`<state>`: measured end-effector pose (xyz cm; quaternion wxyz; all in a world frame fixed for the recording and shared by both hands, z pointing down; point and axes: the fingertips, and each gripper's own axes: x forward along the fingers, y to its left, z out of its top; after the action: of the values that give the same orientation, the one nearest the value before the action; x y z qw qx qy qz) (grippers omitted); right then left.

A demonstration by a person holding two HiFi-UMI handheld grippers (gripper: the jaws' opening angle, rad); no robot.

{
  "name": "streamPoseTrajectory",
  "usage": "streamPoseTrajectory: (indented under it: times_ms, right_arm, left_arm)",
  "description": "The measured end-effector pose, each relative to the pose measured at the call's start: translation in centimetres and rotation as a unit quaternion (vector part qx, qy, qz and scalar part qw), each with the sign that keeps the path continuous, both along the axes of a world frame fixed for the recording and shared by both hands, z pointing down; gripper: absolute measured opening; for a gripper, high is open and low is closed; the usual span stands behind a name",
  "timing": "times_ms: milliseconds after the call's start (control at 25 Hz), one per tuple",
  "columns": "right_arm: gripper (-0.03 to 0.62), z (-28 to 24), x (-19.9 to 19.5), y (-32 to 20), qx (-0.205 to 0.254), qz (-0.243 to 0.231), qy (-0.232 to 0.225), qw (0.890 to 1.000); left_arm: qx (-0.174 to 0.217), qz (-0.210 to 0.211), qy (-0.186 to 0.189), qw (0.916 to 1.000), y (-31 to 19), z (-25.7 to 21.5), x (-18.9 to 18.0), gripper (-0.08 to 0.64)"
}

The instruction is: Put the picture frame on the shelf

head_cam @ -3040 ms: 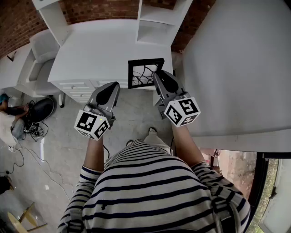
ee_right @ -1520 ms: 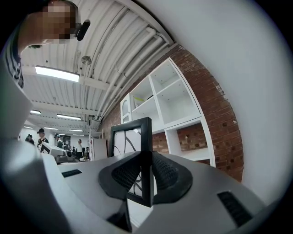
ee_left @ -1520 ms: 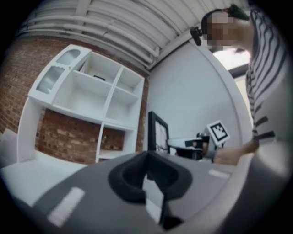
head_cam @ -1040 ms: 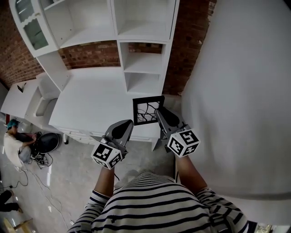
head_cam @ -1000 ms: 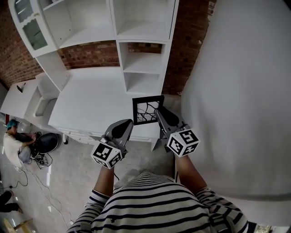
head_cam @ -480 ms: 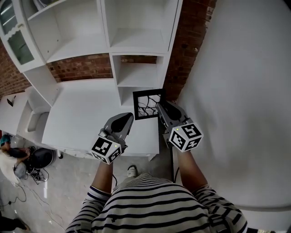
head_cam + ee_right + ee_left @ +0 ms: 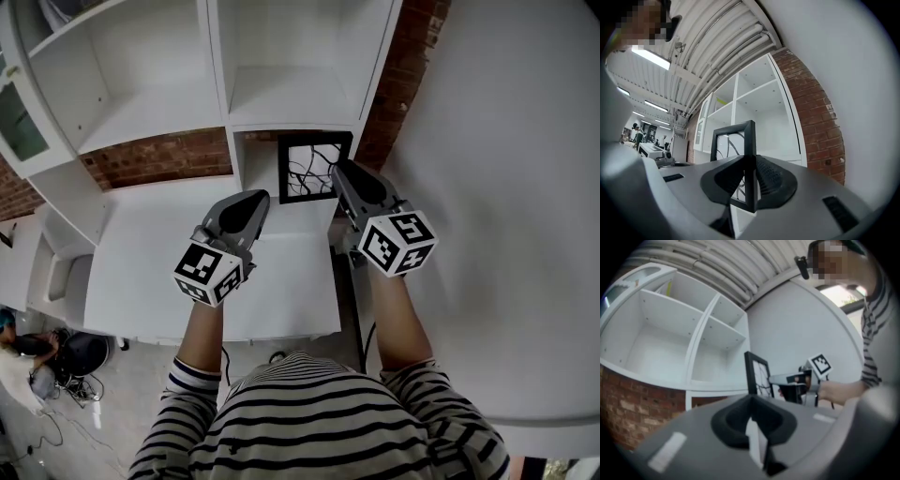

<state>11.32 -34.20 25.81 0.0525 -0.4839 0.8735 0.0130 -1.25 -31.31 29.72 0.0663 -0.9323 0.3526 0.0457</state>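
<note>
1. The left gripper (image 7: 246, 201) hung empty, its jaws pressed together.
2. The right gripper (image 7: 343, 174) pinched the picture frame (image 7: 314, 167) by its edge, upright and in the air, just before the shelf (image 7: 286, 98).
3. This looked like the carrying step. Next, reach into a cubby and set the frame down.

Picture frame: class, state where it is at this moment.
In the head view the frame is upper centre, clamped at its right edge by the right gripper, before the low right cubby of the shelf, left gripper at its lower left.
</note>
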Motion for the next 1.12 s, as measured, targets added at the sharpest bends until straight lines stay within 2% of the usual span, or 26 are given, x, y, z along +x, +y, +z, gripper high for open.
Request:
streamPoseTrajectory:
  times_ms: [360,560,880,1120]
  right_arm:
    - [0.074,-7.9,-1.4,-6.0,0.044,0.024,0.014,0.999]
    - [0.074,-11.9,-2.3,-10.0,0.056,0.038,0.017,0.998]
    - [0.074,-10.9,-1.8,-14.7,0.04,0.046,-0.011,0.998]
    - [0.074,-9.9,-1.7,-16.5,0.035,0.042,-0.014,0.998]
  left_arm:
    - [0.0,0.029,-0.027,0.9992,-4.6,-3.4,0.5,0.006]
    - [-0.006,0.036,-0.014,0.9992,-6.8,-4.5,0.5,0.006]
    - [-0.019,0.03,-0.022,0.9991,-8.7,-3.4,1.9,0.006]
    - [-0.018,0.024,-0.024,0.9993,-9.7,-3.4,2.8,0.006]
